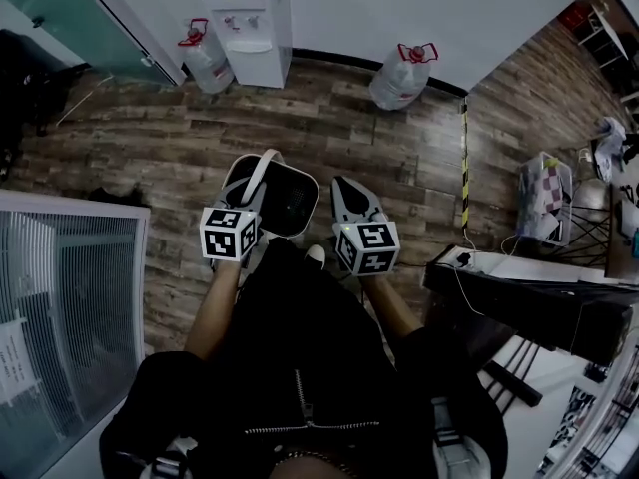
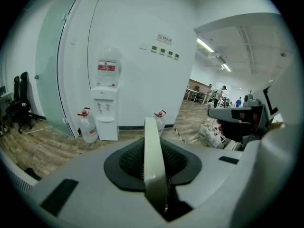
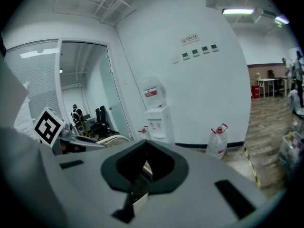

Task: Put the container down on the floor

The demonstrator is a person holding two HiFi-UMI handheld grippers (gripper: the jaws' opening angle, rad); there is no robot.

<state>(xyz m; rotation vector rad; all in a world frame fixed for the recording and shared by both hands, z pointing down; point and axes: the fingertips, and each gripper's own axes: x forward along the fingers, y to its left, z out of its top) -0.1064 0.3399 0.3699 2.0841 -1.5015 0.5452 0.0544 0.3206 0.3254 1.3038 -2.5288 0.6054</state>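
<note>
Container (image 1: 290,200), head view first: where is it placed?

A white bin with a dark inside is seen just ahead of the person's shoe (image 1: 316,254); it is hung by its pale handle (image 1: 262,168) from the left gripper (image 1: 252,198); the wooden floor (image 1: 150,138) is seen round it; whether it is touched by the floor is not shown outright from above.

Right gripper (image 1: 345,184) in that view?

It is held just beside the bin's right edge; no hold on the bin is seen from there.

Left gripper view?

The handle is seen as an upright pale strip, pinched between the two jaws; the jaws are drawn in onto it, with no gap at either side; a water dispenser (image 2: 105,113) and a jug (image 2: 88,129) are seen low and well apart, so the gripper is judged to be carried well above floor level.

Right gripper view?

The jaws are drawn almost together; only a thin sliver is left between the dark pads; nothing is made out between them, so it is taken as empty; the left gripper's marker cube is seen at the far left.

Progress?

The bin is gripped and carried; that part is judged done; the set-down is judged not yet made, since the bin appears to hang clear of the floor; lowering onto bare floor and release of the handle are left.
</note>
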